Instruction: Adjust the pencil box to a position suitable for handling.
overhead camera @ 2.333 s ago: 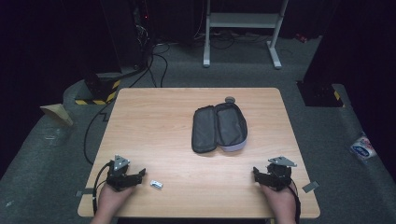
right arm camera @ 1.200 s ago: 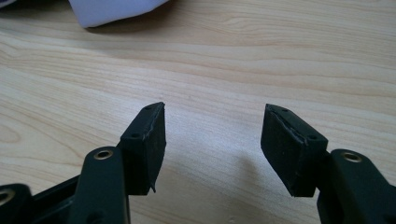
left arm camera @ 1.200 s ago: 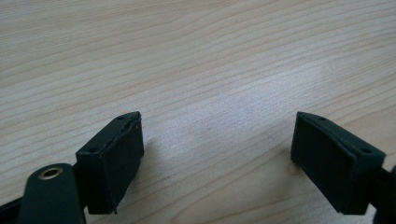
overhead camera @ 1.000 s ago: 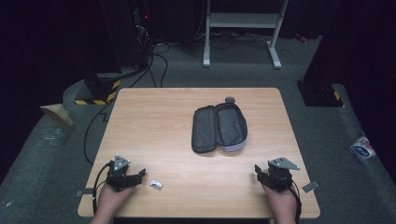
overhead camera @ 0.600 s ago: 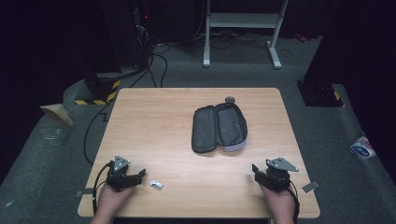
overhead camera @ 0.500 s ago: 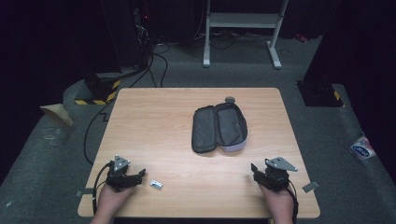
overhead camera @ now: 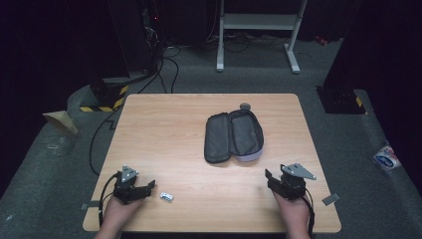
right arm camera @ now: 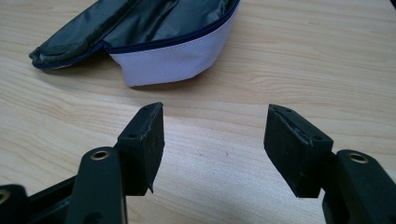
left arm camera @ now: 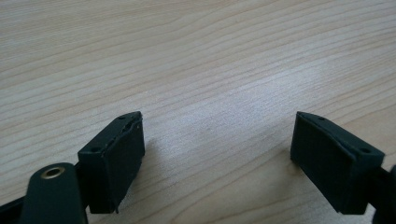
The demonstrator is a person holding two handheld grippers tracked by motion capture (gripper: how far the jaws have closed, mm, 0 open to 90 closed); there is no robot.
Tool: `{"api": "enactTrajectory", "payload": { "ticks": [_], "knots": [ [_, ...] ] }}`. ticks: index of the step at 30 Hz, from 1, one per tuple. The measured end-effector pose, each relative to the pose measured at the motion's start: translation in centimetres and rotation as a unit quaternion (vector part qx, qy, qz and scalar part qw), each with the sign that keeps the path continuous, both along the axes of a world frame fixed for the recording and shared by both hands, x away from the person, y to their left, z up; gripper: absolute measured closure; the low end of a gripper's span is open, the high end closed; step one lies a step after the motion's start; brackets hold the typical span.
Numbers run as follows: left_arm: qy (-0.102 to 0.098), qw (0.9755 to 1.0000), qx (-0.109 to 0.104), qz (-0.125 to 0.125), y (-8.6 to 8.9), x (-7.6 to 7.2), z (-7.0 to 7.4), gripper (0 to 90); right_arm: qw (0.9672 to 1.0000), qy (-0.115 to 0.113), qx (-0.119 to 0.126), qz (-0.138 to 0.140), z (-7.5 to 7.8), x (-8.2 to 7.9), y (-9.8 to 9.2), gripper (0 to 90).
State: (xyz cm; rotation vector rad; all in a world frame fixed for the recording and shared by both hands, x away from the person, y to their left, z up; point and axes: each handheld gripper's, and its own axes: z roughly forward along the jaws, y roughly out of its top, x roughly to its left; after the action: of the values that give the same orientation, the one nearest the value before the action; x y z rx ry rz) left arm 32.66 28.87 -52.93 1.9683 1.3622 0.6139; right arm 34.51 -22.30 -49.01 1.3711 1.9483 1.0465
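An open pencil case with a dark lining and a pale lilac shell lies right of the table's centre; its near end shows in the right gripper view. A small white and blue object lies near the front edge. My left gripper rests at the front left, just left of that object, open over bare wood. At the front right my right gripper is open too, with nothing between its jaws, a short way in front of the case.
A small grey round thing sits behind the case at the table's far edge. Cables, a white frame stand and a yellow-black striped block lie on the floor beyond. Tape bits stick out at the front corners.
The right gripper has shifted slightly left and forward near the front edge. The left gripper, the case and the small object have not moved.
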Motion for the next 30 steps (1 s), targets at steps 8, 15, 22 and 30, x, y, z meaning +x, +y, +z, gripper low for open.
{"api": "enactTrajectory", "payload": {
  "ticks": [8, 15, 22, 30],
  "knots": [
    [0.0, 1.0, 0.002, 0.0, 0.0, 0.0, 0.0, 17.8, 1.0, 0.007, 0.003, -0.003, 0.2, 0.7, 0.4, 38.2],
    [0.001, 1.0, 0.001, 0.001, 0.0, 0.0, 0.0, 17.8, 1.0, 0.003, 0.001, 0.002, 0.9, 1.0, 0.8, 38.3],
    [0.001, 1.0, 0.0, 0.002, -0.1, -0.1, 0.0, 18.0, 1.0, -0.004, 0.003, -0.002, 2.5, 1.5, 1.2, 39.0],
    [0.001, 1.0, -0.003, 0.0, -0.1, 0.0, 0.0, 18.4, 0.9999, -0.007, -0.005, 0.009, 3.1, 2.8, 2.1, 40.7]
  ]
}}
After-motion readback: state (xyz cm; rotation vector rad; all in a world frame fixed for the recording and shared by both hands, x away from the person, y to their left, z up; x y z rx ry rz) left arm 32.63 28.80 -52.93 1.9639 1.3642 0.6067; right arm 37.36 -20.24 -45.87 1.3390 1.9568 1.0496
